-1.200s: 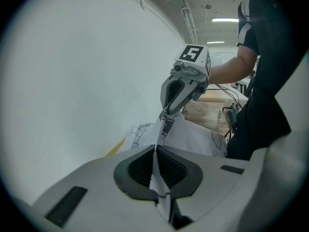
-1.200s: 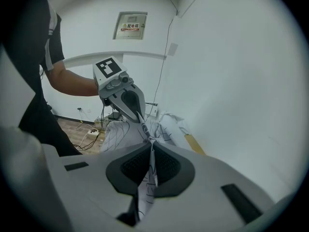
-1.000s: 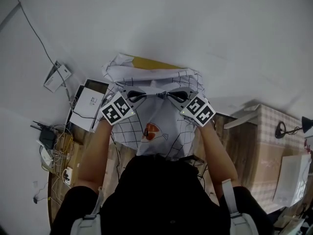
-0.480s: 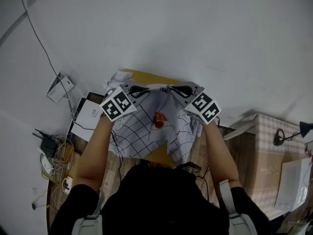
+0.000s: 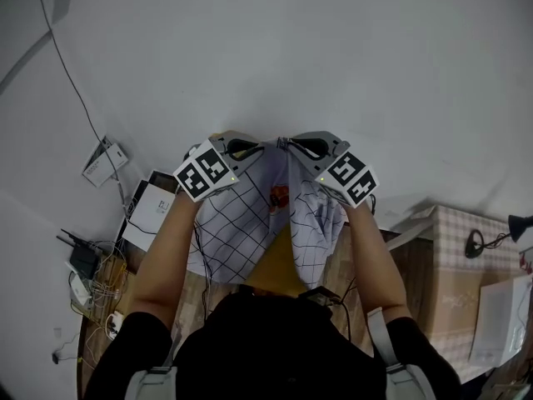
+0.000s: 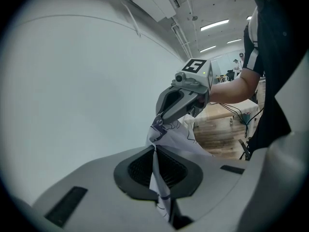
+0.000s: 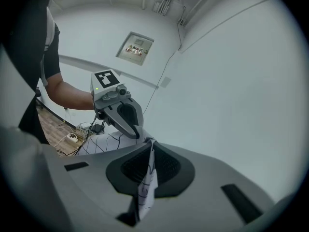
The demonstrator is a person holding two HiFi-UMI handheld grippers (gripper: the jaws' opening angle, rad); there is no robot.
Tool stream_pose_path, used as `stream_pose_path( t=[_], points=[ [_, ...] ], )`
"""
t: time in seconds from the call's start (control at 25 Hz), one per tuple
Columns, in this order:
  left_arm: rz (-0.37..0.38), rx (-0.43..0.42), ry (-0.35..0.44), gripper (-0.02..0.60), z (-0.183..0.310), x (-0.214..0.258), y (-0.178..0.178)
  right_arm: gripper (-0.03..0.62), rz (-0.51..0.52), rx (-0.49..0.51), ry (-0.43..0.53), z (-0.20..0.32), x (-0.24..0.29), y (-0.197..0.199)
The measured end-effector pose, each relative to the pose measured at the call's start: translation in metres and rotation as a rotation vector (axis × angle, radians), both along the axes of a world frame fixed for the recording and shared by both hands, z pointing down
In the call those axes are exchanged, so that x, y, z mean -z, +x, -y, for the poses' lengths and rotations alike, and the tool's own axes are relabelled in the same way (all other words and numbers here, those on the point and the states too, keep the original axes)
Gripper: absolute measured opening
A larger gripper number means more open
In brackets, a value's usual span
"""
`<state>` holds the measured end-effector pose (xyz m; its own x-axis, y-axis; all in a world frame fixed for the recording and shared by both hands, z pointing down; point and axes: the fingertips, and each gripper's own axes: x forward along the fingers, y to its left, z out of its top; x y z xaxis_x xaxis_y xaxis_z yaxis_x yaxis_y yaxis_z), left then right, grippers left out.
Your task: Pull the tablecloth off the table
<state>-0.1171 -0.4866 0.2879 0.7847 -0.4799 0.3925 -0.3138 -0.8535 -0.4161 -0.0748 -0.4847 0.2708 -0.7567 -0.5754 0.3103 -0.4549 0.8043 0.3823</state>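
Observation:
The tablecloth [image 5: 237, 223] is white with a black grid and a red print [image 5: 279, 197]. It hangs in two folds from both grippers, which are held up close together in front of a pale wall. My left gripper [image 5: 262, 147] is shut on the cloth's top edge, and my right gripper [image 5: 286, 145] is shut on the same edge right beside it. In the left gripper view the cloth [image 6: 178, 137] runs pinched between the jaws [image 6: 155, 149]. The right gripper view shows the same pinch [image 7: 150, 144]. Part of the yellow table top [image 5: 279, 261] shows under the hanging cloth.
On the wooden floor at the left lie a white box [image 5: 154, 207], a small white device [image 5: 104, 161] and tangled cables with a router [image 5: 83, 257]. A table with a checked cover [image 5: 466, 257] stands at the right. The person's body fills the bottom of the head view.
Both grippers have risen and moved away from the person, still together, lifting the cloth. It now hangs free, and the yellow table top shows beneath it instead of behind it.

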Motion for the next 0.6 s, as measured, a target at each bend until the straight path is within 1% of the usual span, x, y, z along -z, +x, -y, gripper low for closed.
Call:
stream_pose_path(
  t=[0.4,0.6],
  points=[
    [-0.025,-0.003,0.071,0.012,0.009,0.042,0.012,0.021,0.066,0.008,0.051,0.012,0.039,0.004],
    [-0.073,-0.013,0.093,0.012,0.011,0.070,0.012,0.021,0.090,0.021,0.093,0.017,0.066,0.000]
  ],
)
